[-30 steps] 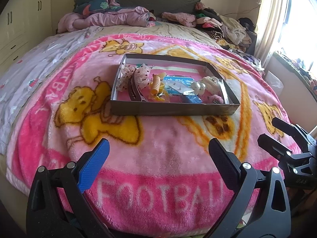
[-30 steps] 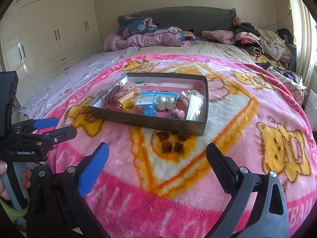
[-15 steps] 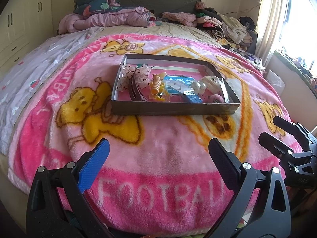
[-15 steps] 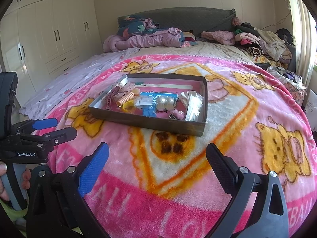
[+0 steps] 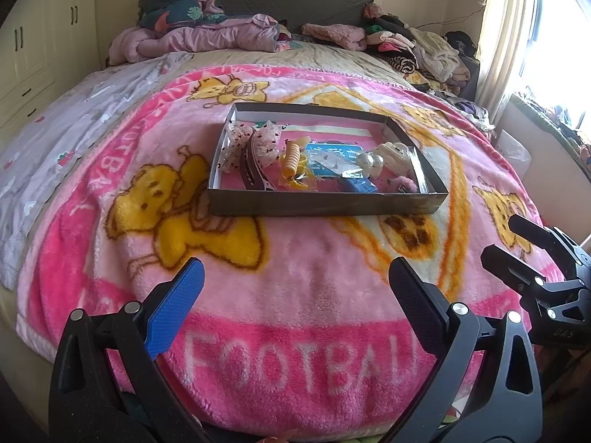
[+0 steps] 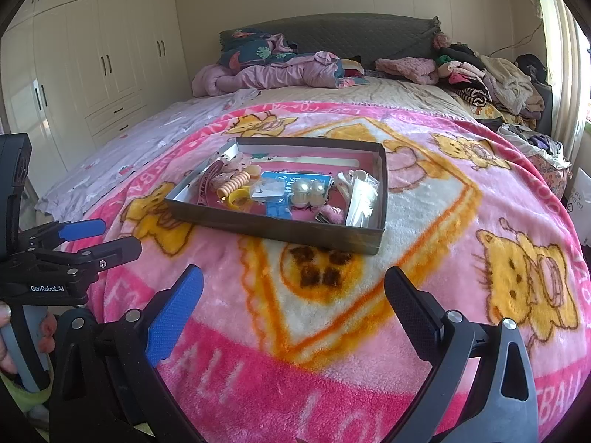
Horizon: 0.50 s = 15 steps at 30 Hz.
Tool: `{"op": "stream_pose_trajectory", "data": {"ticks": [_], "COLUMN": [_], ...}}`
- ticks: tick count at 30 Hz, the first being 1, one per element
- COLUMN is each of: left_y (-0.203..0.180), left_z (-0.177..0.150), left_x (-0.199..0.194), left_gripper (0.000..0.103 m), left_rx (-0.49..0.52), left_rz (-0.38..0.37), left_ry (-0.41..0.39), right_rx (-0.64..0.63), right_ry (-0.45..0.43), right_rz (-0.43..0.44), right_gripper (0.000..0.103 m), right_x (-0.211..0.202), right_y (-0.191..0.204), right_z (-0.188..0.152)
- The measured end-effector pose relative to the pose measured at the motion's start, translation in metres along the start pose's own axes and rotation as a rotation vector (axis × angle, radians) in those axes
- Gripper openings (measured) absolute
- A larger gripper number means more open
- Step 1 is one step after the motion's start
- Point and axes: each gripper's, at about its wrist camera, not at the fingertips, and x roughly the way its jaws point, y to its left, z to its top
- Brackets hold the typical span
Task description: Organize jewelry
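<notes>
Nothing has shifted: both left tongs (image 5: 295, 284) and right tongs (image 6: 293, 291) hover spread, near the jewelry box (image 5: 325, 205) on the bed.

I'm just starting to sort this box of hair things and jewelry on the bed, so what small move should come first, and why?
Probably bring the right gripper forward toward the shallow box: both it and the left gripper are open, empty and short of it, and the pearl pieces lie on its side.
</notes>
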Motion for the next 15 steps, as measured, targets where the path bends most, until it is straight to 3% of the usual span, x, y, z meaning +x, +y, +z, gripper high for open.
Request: {"op": "stream_pose_trajectory", "data": {"ticks": [15], "left_y": [-0.0011], "left_z": [0.0001], "left_x": [-0.0002], "left_gripper": [0.092], "left_rx": [0.001], "left_rz": [0.001], "left_ry": [0.000], "right_rx": [-0.001], "right_ry": [0.001], "right_rz": [-0.001], "right_gripper": [0.096], "right_x": [0.0000], "right_y": [0.0004], "right_z": [0.0001]}}
